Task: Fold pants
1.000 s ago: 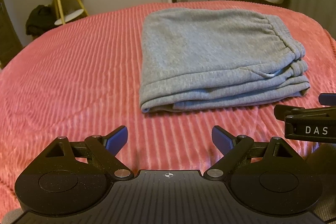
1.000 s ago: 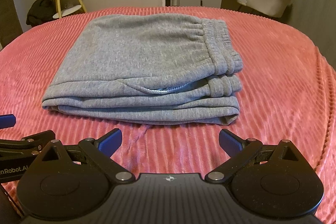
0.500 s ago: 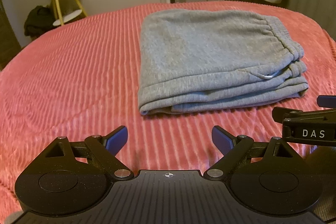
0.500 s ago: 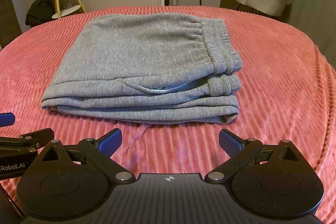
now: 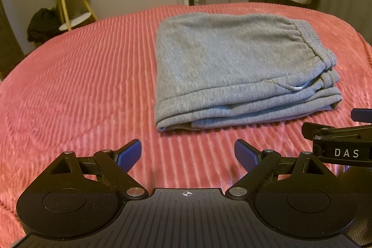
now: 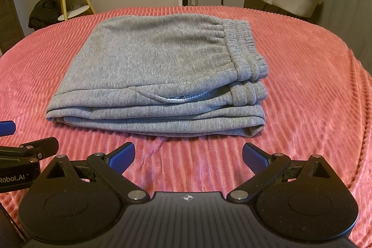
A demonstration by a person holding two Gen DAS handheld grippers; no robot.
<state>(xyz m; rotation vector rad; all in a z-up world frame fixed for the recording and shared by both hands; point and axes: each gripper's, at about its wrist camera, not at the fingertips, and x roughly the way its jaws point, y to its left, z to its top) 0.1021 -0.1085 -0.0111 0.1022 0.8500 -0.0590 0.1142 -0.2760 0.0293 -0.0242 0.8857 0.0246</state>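
Pink ribbed bedspread under folded grey pants.

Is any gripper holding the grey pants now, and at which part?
Nothing is held. The left gripper and the right gripper are both open, short of the folded grey pants.

You see soft grey ribbed-knit cloth pants lying on the plush, corded pink bedspread, behind matt black plastic gripper arms.
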